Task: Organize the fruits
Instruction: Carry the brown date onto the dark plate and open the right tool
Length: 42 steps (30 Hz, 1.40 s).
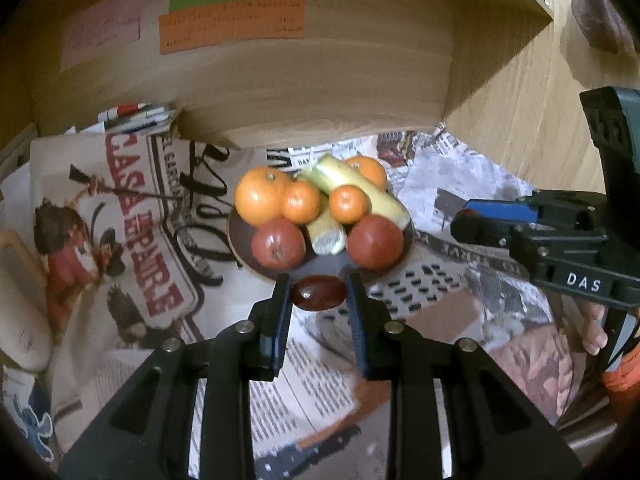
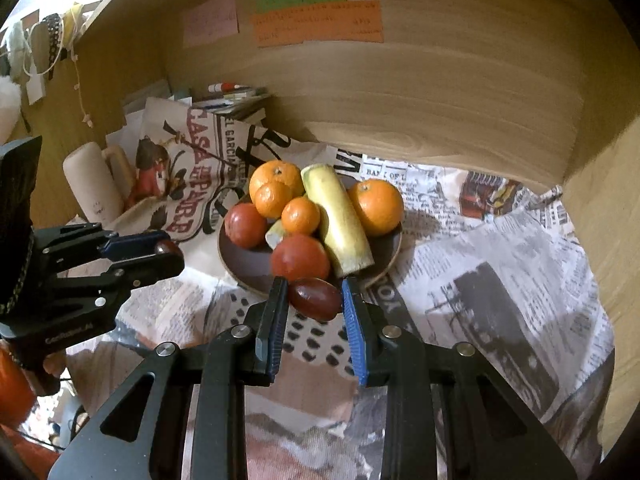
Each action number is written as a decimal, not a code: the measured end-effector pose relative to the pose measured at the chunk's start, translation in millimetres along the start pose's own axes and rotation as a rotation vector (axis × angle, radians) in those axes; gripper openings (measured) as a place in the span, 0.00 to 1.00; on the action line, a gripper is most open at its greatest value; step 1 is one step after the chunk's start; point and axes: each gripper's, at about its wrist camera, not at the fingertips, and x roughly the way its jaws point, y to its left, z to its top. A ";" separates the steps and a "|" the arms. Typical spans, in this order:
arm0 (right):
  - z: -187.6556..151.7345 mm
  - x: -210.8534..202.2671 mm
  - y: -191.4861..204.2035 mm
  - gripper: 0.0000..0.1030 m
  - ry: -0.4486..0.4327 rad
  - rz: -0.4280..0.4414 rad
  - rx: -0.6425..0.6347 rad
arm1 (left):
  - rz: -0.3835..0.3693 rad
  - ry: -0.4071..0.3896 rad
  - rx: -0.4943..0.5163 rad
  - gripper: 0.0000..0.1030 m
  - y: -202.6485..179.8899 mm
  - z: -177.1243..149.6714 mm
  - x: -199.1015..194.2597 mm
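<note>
Now mid-carry: left gripper (image 1: 319, 296) and right gripper (image 2: 315, 298) each pinch a dark red fruit, left fruit (image 1: 319, 297) and right fruit (image 2: 315, 299), at frame centre just below the plate (image 2: 384, 256). Next, judged: lowering both onto the plate's crowded near rim.

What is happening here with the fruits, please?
A person is sorting fruit with two tools. The left hand-held gripper is shut on a small dark red fruit, and the right hand-held gripper is shut on another dark red fruit. Both are held just in front of a brown plate on newspaper, already loaded with oranges, red fruits and pale yellow-green pieces.
</note>
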 end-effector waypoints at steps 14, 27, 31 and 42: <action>33.9 18.7 -2.1 0.24 -0.009 0.010 -0.044 | -0.014 0.023 -0.005 0.26 11.7 27.3 33.1; 35.9 61.5 -7.8 0.24 0.063 0.024 -0.040 | -0.040 0.088 0.043 0.26 9.9 22.4 70.9; 35.0 66.5 -8.1 0.24 0.068 0.028 -0.040 | -0.039 0.085 0.058 0.27 8.3 22.7 71.3; 35.6 62.7 -12.2 0.34 0.058 0.021 -0.037 | -0.039 0.088 0.029 0.32 13.1 22.3 68.6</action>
